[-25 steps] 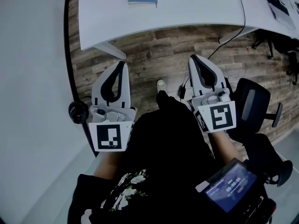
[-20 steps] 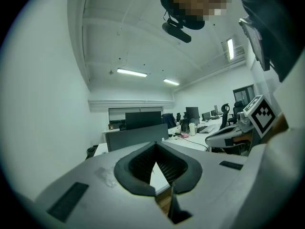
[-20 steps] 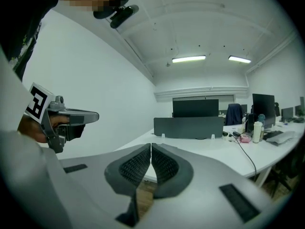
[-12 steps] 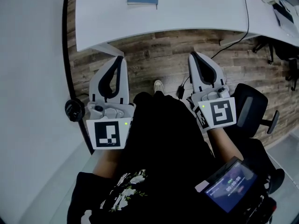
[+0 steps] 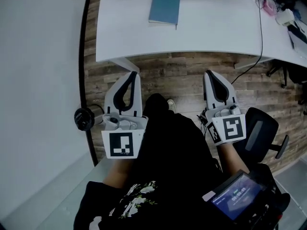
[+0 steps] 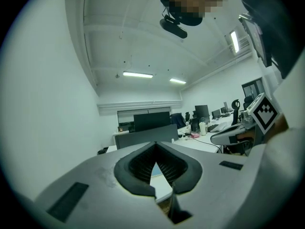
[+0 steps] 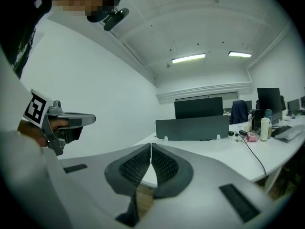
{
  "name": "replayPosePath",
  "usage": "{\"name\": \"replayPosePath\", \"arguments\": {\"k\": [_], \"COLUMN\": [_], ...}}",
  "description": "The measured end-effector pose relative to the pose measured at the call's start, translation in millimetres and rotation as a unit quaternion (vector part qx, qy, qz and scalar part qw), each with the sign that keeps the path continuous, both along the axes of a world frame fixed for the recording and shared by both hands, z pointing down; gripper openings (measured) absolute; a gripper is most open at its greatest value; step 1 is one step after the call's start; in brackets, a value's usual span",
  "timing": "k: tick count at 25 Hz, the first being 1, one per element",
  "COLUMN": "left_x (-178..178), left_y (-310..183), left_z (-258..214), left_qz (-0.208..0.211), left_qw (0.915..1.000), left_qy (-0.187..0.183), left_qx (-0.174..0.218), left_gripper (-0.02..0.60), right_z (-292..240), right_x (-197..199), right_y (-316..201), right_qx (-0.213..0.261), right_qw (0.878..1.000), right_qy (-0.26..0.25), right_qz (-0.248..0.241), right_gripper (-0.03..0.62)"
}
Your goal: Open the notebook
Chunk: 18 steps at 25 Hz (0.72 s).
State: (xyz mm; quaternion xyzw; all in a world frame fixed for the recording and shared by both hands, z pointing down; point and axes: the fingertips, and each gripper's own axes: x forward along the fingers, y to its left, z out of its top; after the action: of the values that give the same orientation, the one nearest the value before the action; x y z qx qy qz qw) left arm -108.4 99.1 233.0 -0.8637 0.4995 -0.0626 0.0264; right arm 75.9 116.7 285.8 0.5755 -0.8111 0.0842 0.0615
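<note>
A closed blue notebook (image 5: 164, 9) lies flat on the white desk (image 5: 211, 32), far ahead of both grippers. My left gripper (image 5: 133, 74) is shut and empty, held over the wooden floor short of the desk's front edge. My right gripper (image 5: 212, 74) is also shut with nothing between its jaws, level with the left one and to the notebook's right. In the left gripper view the jaw tips (image 6: 155, 144) meet, and a sliver of the notebook shows through the gap behind them. In the right gripper view the tips (image 7: 150, 146) touch in front of the desk top (image 7: 228, 156).
A black cable (image 5: 256, 37) runs across the desk's right part and down to the floor. Clutter (image 5: 283, 4) sits at the far right of the desk. A black office chair (image 5: 259, 133) stands at my right, a white wall (image 5: 43, 80) at my left. Monitors (image 7: 199, 107) stand behind the desk.
The head view has shifted, so the desk and notebook sit lower and further right in the picture. Both grippers have moved a little toward the desk, and both stay shut.
</note>
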Motion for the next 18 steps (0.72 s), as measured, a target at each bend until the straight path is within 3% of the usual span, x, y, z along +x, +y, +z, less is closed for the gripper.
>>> {"name": "replayPosePath", "arguments": {"k": [18], "left_x": [4.3], "left_y": [-24.5], "left_z": [8.7], "left_qz": [-0.016], "left_qw": [0.9998], "left_qy": [-0.014], "left_qx": [-0.003], "left_gripper": [0.008], "right_z": [9.2], "right_x": [26.3], "right_y": [-37.0], "right_qx": [-0.011], "right_qw": [1.000], "right_qy": [0.014], "right_qz": [0.012], "right_gripper": [0.066]}}
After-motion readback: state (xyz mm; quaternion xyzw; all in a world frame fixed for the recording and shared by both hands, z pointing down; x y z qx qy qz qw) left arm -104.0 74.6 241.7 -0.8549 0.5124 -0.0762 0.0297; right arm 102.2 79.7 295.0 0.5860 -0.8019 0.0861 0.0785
